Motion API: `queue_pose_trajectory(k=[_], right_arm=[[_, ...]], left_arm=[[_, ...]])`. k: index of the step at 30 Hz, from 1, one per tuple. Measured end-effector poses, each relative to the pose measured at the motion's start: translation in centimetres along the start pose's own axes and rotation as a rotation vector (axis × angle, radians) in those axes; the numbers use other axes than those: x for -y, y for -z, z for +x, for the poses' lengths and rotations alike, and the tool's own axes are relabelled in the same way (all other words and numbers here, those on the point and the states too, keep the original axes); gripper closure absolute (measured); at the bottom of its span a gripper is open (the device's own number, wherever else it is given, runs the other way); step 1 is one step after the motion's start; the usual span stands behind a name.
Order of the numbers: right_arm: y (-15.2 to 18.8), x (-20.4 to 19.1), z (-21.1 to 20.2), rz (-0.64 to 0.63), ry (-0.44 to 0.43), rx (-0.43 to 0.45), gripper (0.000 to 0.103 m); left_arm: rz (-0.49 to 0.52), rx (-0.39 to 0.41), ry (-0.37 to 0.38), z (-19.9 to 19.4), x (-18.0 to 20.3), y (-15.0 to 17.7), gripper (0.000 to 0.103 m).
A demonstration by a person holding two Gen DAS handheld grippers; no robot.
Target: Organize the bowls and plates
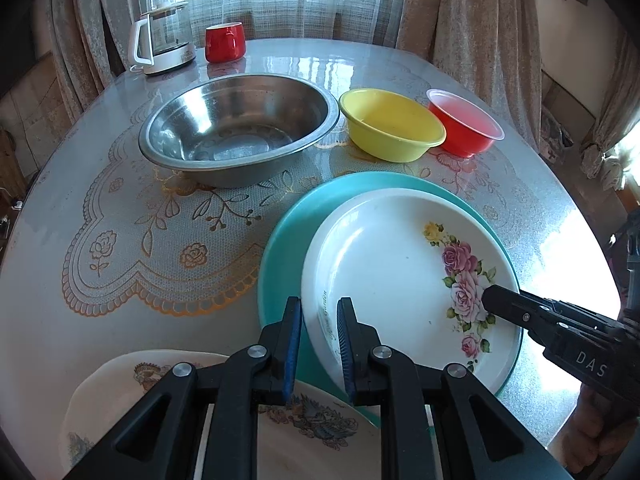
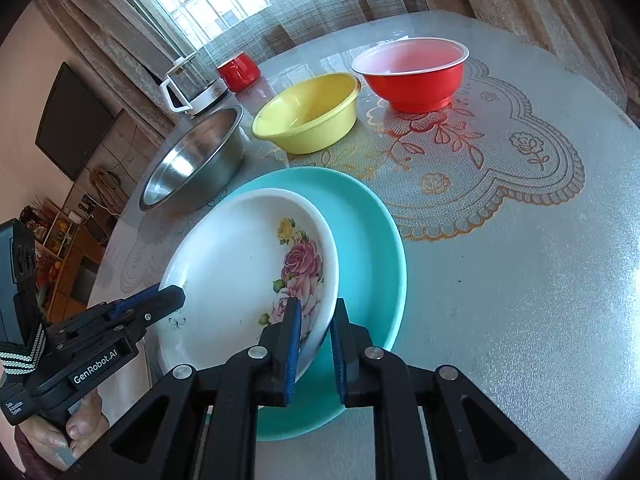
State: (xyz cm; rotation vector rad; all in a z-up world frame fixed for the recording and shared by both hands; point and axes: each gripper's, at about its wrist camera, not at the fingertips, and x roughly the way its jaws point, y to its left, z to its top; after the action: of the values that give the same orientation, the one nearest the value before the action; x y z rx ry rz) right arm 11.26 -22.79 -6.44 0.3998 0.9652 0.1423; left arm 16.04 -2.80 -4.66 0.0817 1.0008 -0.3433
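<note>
— Left wrist view first: what has the left gripper (image 1: 319, 316) got?
— Its jaws pinch the near rim of the white rose plate (image 1: 392, 264), which lies tilted over the teal plate (image 1: 280, 240). The right gripper (image 1: 494, 300) grips the far rim.
— And behind?
— Steel bowl (image 1: 236, 132), yellow bowl (image 1: 390, 124), red bowl (image 1: 464, 122).
— Right wrist view?
— The right gripper (image 2: 316, 320) stands nearly closed astride the plate's rim, one pad on the roses; whether the pads press I cannot tell.

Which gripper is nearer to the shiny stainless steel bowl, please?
Left. The left gripper grips the white floral plate's rim on the steel bowl's side; the right gripper grips the opposite rim.
</note>
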Motion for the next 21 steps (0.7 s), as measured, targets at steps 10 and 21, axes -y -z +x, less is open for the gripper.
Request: queue_pose_trajectory(k=[10,21], right_arm=[[0.1,0.2,-0.7,-0.004,-0.007,0.014,0.082],[0.6,-0.4,-1.4,-0.053,0.037,0.074,0.089]], left_arm=[[0.001,0.015,-0.034,-0.1,0.3,0.1,0.085],[0.003,0.054,-0.077,-0.7,0.5,0.5,0.085]])
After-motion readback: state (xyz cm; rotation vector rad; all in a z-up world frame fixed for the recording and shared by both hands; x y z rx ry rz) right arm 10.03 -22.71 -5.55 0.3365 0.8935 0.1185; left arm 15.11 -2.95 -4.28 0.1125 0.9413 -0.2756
